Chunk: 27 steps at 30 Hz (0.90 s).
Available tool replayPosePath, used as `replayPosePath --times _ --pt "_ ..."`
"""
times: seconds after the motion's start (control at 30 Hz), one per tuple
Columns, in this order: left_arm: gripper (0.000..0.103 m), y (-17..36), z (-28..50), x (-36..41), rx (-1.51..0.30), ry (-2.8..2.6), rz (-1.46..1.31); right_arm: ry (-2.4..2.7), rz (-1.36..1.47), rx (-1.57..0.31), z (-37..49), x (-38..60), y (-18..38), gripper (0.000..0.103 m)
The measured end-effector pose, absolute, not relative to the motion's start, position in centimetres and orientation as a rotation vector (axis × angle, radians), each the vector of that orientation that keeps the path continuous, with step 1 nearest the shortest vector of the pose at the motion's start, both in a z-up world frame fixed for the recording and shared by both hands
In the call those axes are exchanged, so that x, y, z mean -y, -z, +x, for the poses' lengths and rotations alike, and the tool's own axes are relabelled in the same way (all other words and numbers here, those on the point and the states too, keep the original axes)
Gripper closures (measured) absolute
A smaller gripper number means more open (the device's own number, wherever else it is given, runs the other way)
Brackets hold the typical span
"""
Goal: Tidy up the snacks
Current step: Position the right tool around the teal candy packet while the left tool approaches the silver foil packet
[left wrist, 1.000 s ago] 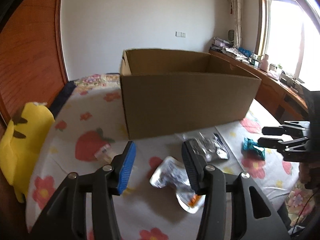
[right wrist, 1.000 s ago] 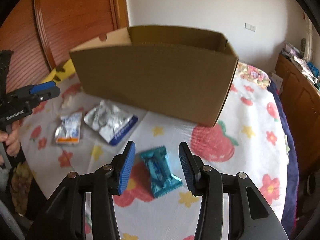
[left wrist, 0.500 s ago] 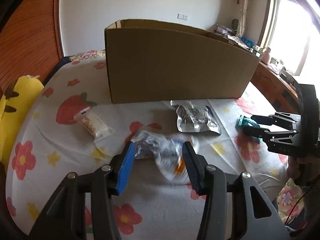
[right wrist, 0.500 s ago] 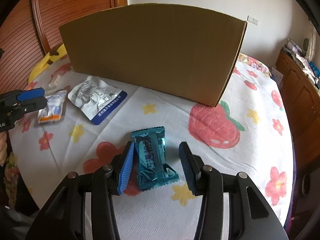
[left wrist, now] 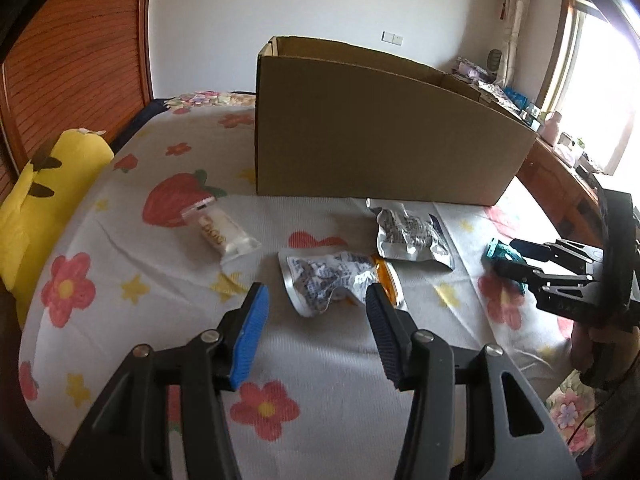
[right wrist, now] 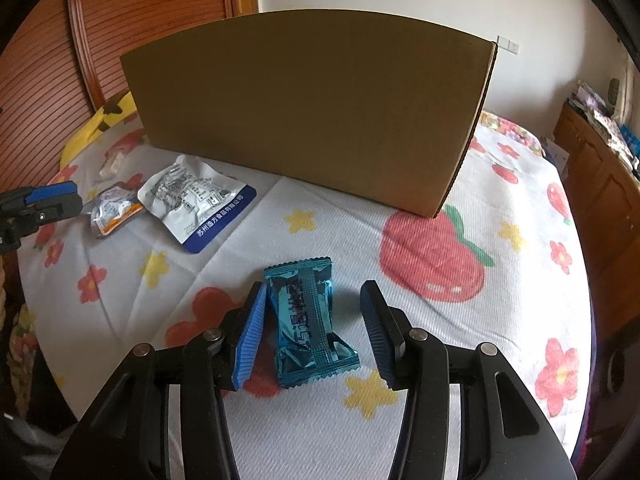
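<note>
Snacks numbered four, all lying loose on the flowered tablecloth [right wrist: 520,380] in front of one cardboard box [right wrist: 312,112]: a teal packet [right wrist: 306,320], a silver pouch with a blue edge [right wrist: 200,204], a crumpled silver pouch with an orange corner [left wrist: 336,278], and a white bar [left wrist: 222,232] toward the table's left side. The right gripper [right wrist: 312,336] stood released around the teal packet near the front edge; its blue pad seemed to brush the wrapper, though this was hard to judge. The left gripper [left wrist: 316,320] was released too, its tips at either side of the crumpled pouch's near end. One yellow plush toy [left wrist: 44,200] sat off the left edge.
</note>
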<state>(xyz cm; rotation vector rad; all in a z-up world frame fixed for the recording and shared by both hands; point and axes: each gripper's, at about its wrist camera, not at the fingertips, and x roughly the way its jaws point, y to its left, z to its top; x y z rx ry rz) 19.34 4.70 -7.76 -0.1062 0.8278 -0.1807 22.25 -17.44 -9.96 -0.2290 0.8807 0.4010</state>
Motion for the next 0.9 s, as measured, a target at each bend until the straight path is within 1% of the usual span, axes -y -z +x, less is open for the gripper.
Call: replayPosePath --times 0.17,0.3,0.37,0.6,0.9 --pt "0.051 8.0 19.8 -4.7 -0.837 0.184 -0.117 -0.403 -0.223 -0.881 22.3 17.6 9.9 0.055" --pt "0.047 7.8 20.7 -4.3 -0.837 0.195 -0.134 -0.399 -0.227 -0.878 22.2 17.5 10.0 0.055" --pt "0.039 7.8 21.1 -4.0 -0.834 0.204 -0.133 -0.4 -0.226 -0.878 22.2 17.5 10.0 0.055" --pt "0.037 9.1 22.7 -2.3 -0.884 0.213 -0.063 -0.4 -0.227 -0.878 22.2 17.5 10.0 0.055" --pt "0.031 9.6 23.0 -0.7 -0.846 0.206 0.058 -0.401 -0.225 -0.879 22.2 17.5 10.0 0.054"
